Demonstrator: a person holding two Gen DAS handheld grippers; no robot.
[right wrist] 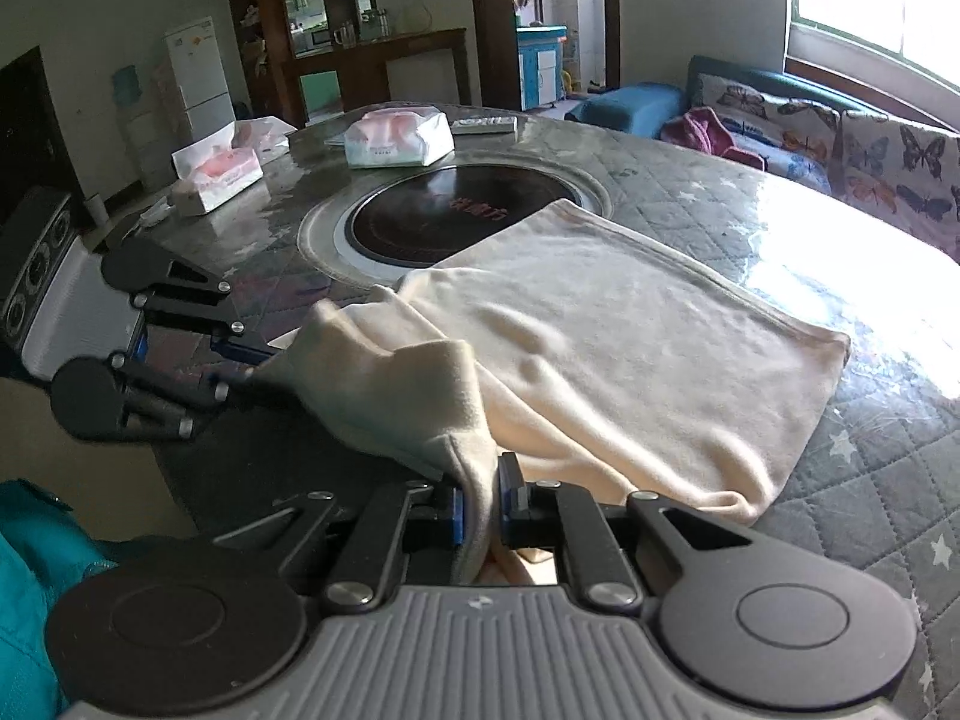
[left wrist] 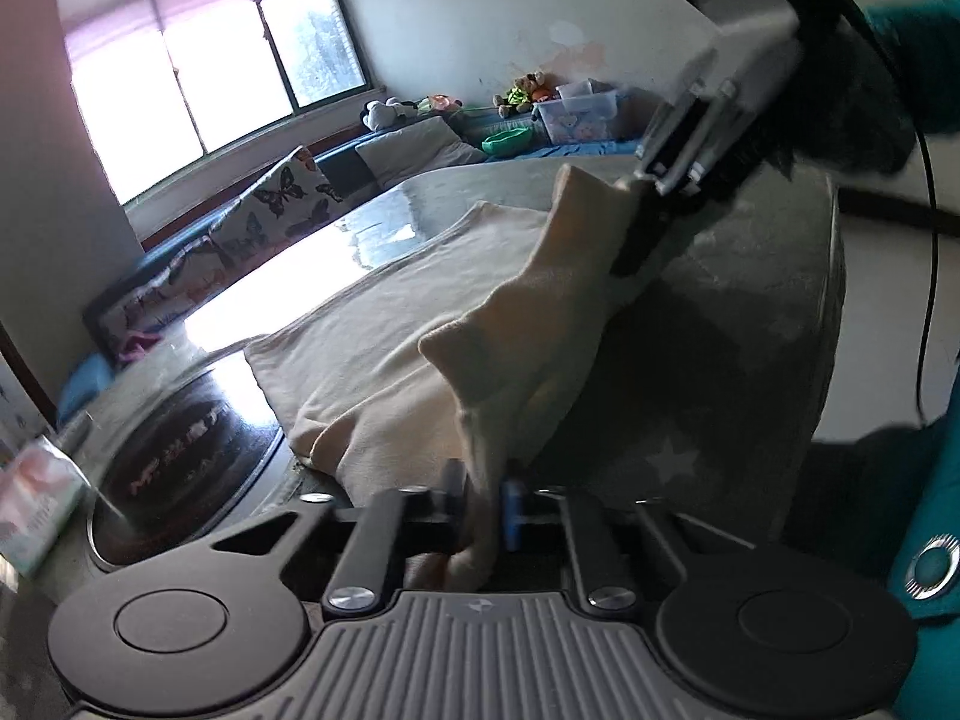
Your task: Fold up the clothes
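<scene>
A cream garment (right wrist: 630, 348) lies spread on the round quilted table (right wrist: 870, 468), its near edge lifted off the surface. My right gripper (right wrist: 480, 510) is shut on a pinched fold of that near edge, cloth squeezed between its blue pads. In the left wrist view my left gripper (left wrist: 483, 510) is likewise shut on a raised corner of the cream garment (left wrist: 384, 360). The right gripper (left wrist: 636, 222) shows there at upper right, pinching another corner. The left gripper (right wrist: 252, 360) appears at the left of the right wrist view, holding the cloth's other end.
A dark round hotplate (right wrist: 456, 216) is set into the table's middle, partly under the garment. Tissue packs (right wrist: 399, 141) and a tissue box (right wrist: 219, 171) sit at the far side. A butterfly-print sofa (right wrist: 840, 138) stands below the window. A teal sleeve (right wrist: 30, 570) is near.
</scene>
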